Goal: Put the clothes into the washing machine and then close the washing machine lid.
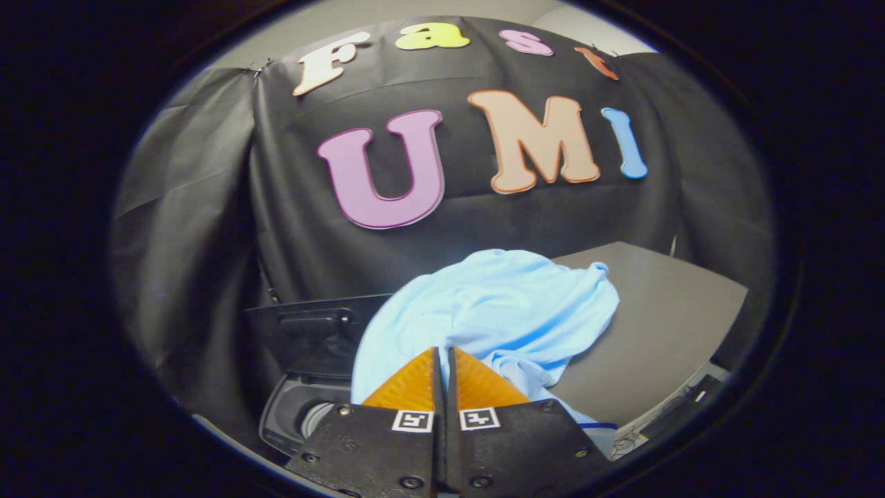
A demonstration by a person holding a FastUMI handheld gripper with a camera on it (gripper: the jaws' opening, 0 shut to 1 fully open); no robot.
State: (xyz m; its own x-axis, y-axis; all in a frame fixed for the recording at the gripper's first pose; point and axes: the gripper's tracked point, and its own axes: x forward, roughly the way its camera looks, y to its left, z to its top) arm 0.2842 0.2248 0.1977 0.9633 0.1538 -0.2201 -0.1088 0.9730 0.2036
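A light blue garment (pixel 498 304) bunches up right at my fingertips and drapes down past the fingers on the right side. My gripper (pixel 443 354) is shut on a fold of it, the two fingers pressed almost together. Below and to the left of the fingers is the washing machine (pixel 290 415), its dark rim and round tub opening partly showing. Its dark lid (pixel 311 332) stands raised behind the opening, partly hidden by the garment.
A flat grey surface (pixel 664 325) stretches beyond the garment on the right, with a dark edge (pixel 684 401) at its near side. Black cloth walls close off the back and the left.
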